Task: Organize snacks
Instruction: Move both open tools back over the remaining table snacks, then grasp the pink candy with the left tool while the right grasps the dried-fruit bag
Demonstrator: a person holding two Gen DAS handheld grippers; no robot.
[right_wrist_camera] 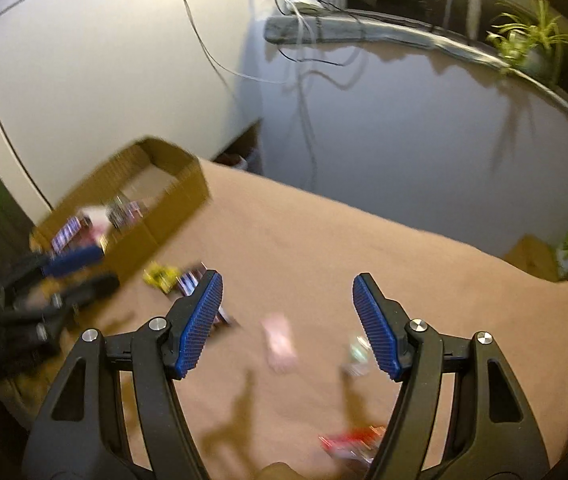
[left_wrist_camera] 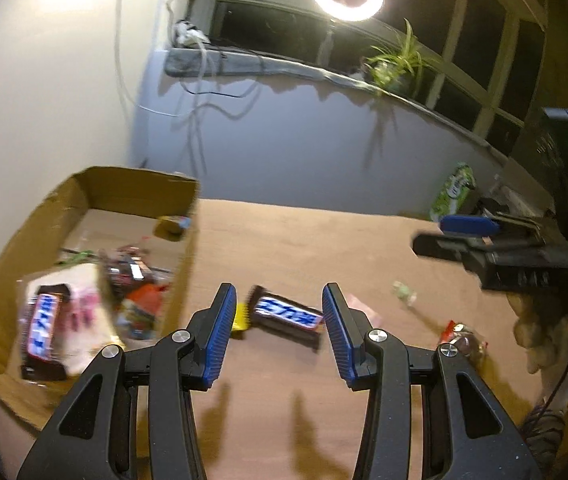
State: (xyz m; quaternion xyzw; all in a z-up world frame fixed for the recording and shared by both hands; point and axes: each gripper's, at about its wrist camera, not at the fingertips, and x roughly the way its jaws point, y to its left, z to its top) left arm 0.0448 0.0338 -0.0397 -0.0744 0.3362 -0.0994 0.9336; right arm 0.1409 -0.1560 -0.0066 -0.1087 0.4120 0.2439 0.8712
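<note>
Snickers bar (left_wrist_camera: 287,313) lies flat on the brown tabletop (left_wrist_camera: 324,240), just right of the cardboard box (left_wrist_camera: 182,280), with a small yellow wrapper (left_wrist_camera: 240,317) touching its left end. It sits squarely in line between the blue pads of the left gripper (left_wrist_camera: 280,336), whose jaws stand wide apart and hold nothing. The box already holds a second Snickers bar (left_wrist_camera: 42,328) on a pale pink packet, plus several darker wrapped sweets.

Judging by this, the step in hand is the approach to the loose bar, with the drop into the box to follow. The next move calls for lowering the left gripper so the pads straddle the bar across its narrow width, then closing; the yellow wrapper could get caught up too.

Further right on the table lie a pink packet (right_wrist_camera: 280,340), a small greenish candy (left_wrist_camera: 404,294) and a red-wrapped sweet (left_wrist_camera: 462,338), all still loose. The right gripper (right_wrist_camera: 288,328) hangs above the pink packet with its jaws also spread and empty. Motion blur softens both views, so labels beyond the bar's are unreadable. A green snack bag (left_wrist_camera: 454,192) stands at the table's far edge.
</note>
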